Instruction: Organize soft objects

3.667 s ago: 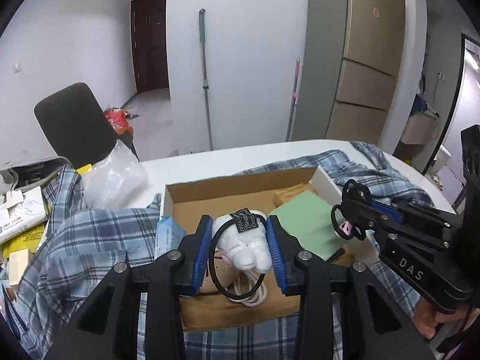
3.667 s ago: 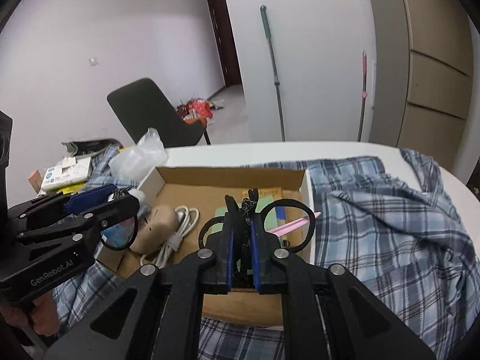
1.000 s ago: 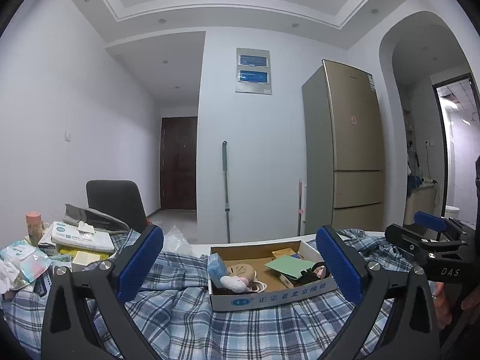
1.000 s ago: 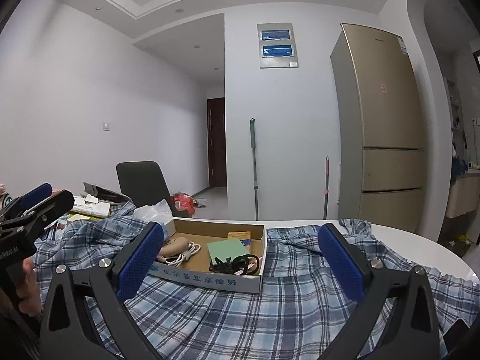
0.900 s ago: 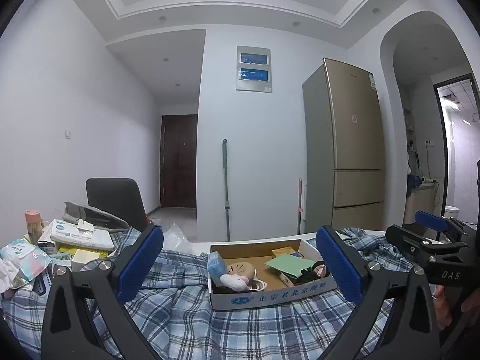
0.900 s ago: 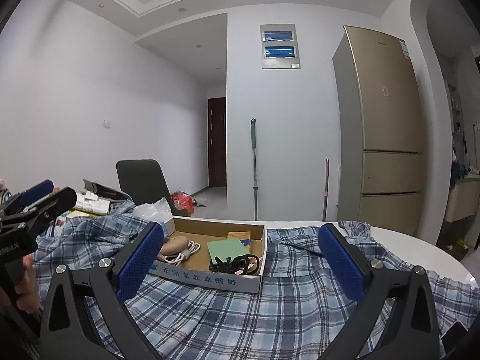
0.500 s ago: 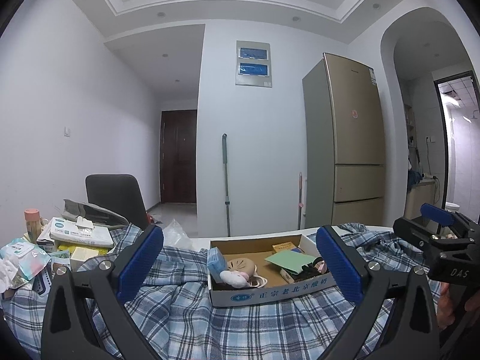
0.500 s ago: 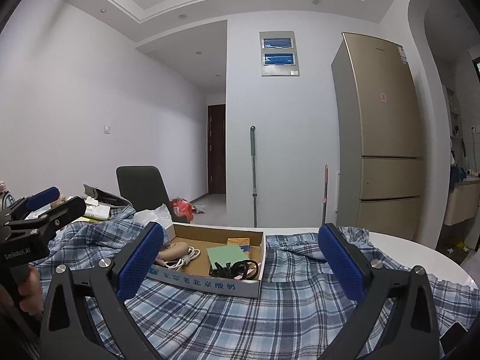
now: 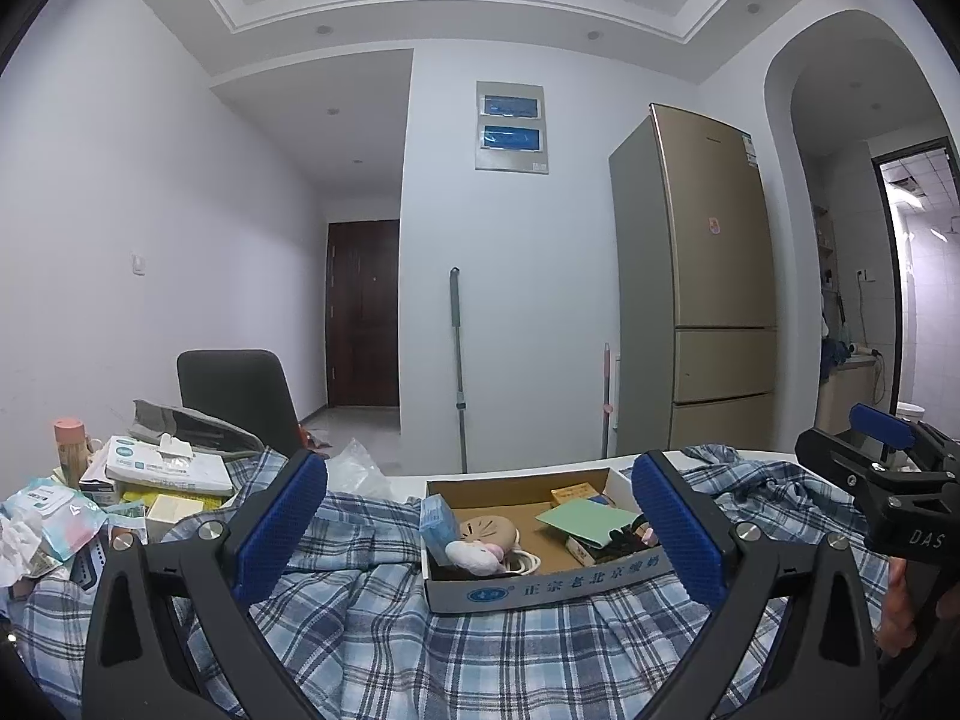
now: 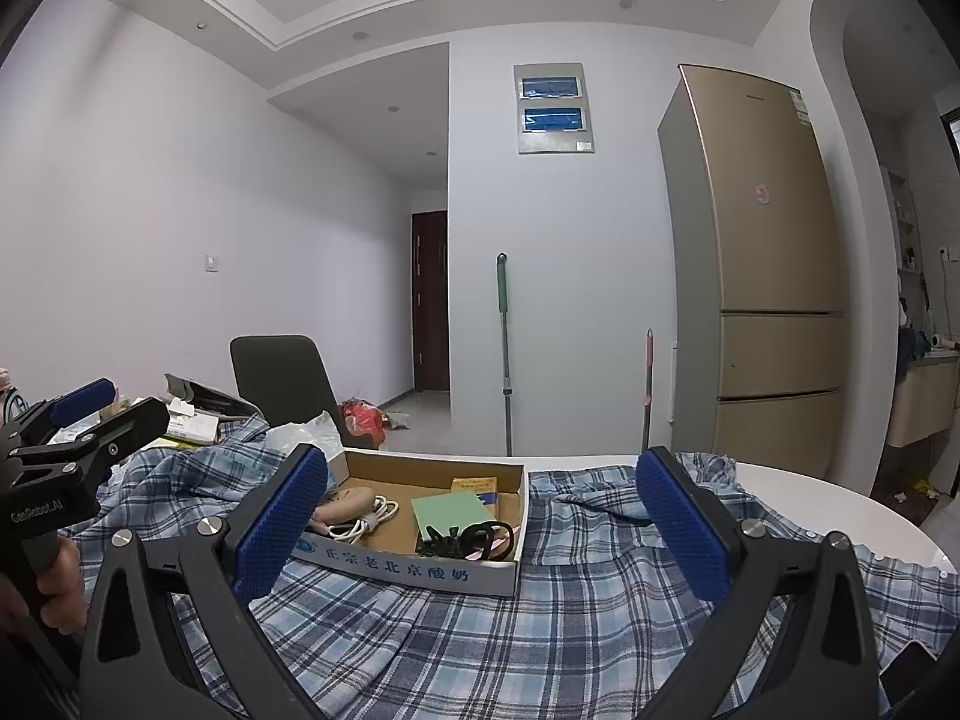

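Two open claws facing a filled box

Both claws are gaping wide and gripping nothing: the left claw (image 9: 480,531) and the right claw (image 10: 483,531) are hanging above a blue checked cloth (image 10: 540,630) that is covering the table. Just beyond, a cardboard box (image 9: 540,585) is sitting on the cloth, holding a white plush toy (image 9: 474,553), a beige round pad (image 9: 485,531), a white cable (image 10: 366,519), a green card (image 10: 450,513) and black hair bands (image 10: 474,540). Farther back, a dark chair (image 10: 282,384), a mop (image 10: 504,354) and a gold fridge (image 10: 756,264) are standing by the wall.
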The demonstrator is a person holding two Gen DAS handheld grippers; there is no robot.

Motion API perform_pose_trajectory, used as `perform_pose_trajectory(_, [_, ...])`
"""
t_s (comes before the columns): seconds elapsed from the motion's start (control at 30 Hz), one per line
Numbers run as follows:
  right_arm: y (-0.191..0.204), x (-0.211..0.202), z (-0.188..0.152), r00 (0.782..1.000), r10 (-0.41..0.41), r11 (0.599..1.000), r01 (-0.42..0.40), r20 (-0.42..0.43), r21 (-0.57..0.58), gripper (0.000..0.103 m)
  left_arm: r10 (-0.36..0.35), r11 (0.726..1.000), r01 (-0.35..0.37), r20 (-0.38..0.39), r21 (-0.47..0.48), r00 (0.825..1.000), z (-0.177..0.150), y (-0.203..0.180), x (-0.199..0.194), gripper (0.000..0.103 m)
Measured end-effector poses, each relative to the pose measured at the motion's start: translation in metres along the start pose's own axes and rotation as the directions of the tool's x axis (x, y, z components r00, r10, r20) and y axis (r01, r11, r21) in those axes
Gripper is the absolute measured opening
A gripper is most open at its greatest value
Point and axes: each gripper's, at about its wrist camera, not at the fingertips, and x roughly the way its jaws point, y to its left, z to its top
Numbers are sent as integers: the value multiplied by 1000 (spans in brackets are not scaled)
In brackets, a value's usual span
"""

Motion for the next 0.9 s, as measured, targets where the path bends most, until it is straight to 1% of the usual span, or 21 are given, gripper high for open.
perform_pose_trajectory(0.17, [0, 2, 0, 1000, -3, 1000, 3, -11, 3, 103, 0, 1000, 0, -9, -8, 1000, 0, 1, 1, 103])
perform_pose_trajectory(0.53, [0, 2, 1, 1000, -6, 1000, 6, -8, -2, 103, -1, 1000, 1, -6, -6, 1000, 1, 1, 1, 103])
perform_pose_trajectory(0.67, [1, 2, 1, 1000, 18, 1000, -18, -11, -3, 103, -1, 1000, 1, -7, -6, 1000, 1, 1, 1, 103])
perform_pose_trajectory(0.9, [2, 2, 0, 1000, 8, 1000, -8, -10, -8, 103, -1, 1000, 1, -5, -7, 1000, 1, 3, 2, 103])
